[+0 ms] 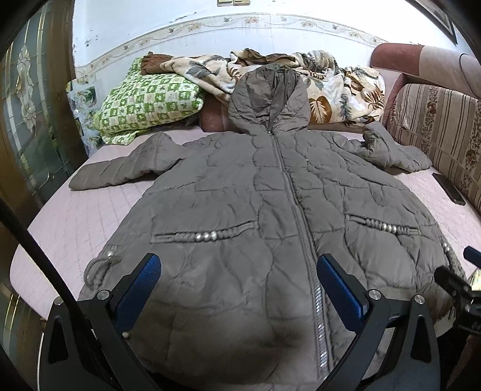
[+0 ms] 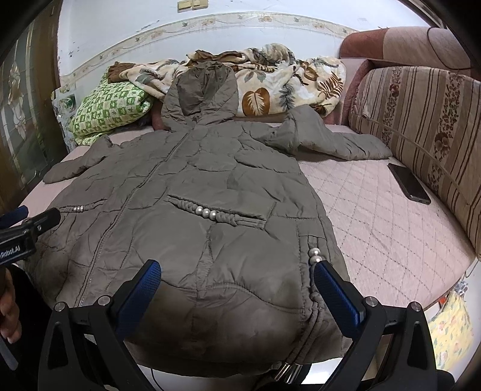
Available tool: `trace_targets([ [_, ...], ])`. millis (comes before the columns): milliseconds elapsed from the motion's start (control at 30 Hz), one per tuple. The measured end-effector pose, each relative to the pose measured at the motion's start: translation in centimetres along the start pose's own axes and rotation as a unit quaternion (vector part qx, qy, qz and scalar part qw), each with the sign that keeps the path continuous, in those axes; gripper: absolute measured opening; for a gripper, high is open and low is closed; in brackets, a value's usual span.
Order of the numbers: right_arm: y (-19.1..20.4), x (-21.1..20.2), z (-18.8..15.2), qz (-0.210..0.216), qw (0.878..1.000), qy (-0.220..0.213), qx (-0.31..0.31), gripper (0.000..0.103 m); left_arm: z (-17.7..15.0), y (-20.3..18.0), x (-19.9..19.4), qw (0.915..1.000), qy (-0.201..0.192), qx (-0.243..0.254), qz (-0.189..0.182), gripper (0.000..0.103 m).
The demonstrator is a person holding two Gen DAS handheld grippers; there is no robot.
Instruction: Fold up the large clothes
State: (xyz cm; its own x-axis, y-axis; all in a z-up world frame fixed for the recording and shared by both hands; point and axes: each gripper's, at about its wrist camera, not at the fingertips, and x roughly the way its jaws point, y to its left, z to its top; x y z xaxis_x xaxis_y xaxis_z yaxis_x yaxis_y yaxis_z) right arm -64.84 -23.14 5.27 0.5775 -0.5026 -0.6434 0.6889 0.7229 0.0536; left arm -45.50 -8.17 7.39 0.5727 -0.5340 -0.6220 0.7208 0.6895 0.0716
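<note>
Grey-brown quilted coat (image 1: 246,192) spread face up across the middle of the bed (image 1: 78,219), zipped shut, hem at the near edge, hood (image 1: 267,96) propped against the bedding at the far edge. One sleeve (image 1: 120,165) stretched flat toward the left edge; the other sleeve (image 2: 330,138) bent and bunched near the far right corner. Braided pocket trims with pearl beads (image 2: 206,213) on both front panels.

Left gripper (image 1: 239,282) above the hem, left of the zipper, blue pads spread wide, nothing between them. Right gripper (image 2: 236,285) above the hem's right side, jaws likewise wide apart, empty, right finger just beside the beaded side trim.

Under the coat, a pale pink quilted bedcover with diamond stitching. Along the far edge, a green-and-white checked pillow (image 1: 147,99) toward the left corner and a crumpled leaf-print blanket (image 2: 279,84) beside it. Along the right edge, a striped floral cushion (image 2: 421,120) standing upright, with a dark phone (image 2: 409,183) lying flat on the bedcover just beside it. Behind, a pale wall with a flowered border strip (image 1: 240,22); at the left, a wooden door with patterned glass (image 1: 27,99).
</note>
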Motion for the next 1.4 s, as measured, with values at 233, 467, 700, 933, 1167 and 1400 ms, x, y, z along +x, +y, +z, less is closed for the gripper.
trace_targets([
  [233, -3.3, -0.8, 2.2, 0.042, 0.998, -0.010, 0.051, 0.103, 3.9, -1.9, 1.4, 0.9995, -0.017, 0.018, -0.021, 0.103],
  [467, -10.4, -1.1, 8.5, 0.098, 0.988, -0.029, 0.118, 0.103, 8.3, -4.4, 5.8, 0.9978, 0.003, 0.025, -0.062, 0.103],
  [700, -22.9, 3.5, 16.2, 0.089, 0.964, -0.013, 0.249, 0.099, 7.8, -4.4, 8.4, 0.9982, -0.005, 0.038, -0.047, 0.103],
  [933, -32.3, 12.3, 20.8, 0.042, 0.942, 0.010, 0.333, 0.062, 8.2, -3.4, 9.1, 0.9979, -0.010, 0.036, -0.053, 0.103],
  [1167, -38.6, 19.9, 21.4, -0.019, 0.923, 0.031, 0.383, 0.061, 8.5, -2.6, 10.3, 0.9976, 0.007, 0.026, -0.063, 0.103],
  [1400, -41.9, 24.6, 21.4, -0.068, 0.917, 0.044, 0.391, 0.061, 8.7, -2.5, 11.4, 0.9972, 0.020, 0.023, -0.068, 0.103],
])
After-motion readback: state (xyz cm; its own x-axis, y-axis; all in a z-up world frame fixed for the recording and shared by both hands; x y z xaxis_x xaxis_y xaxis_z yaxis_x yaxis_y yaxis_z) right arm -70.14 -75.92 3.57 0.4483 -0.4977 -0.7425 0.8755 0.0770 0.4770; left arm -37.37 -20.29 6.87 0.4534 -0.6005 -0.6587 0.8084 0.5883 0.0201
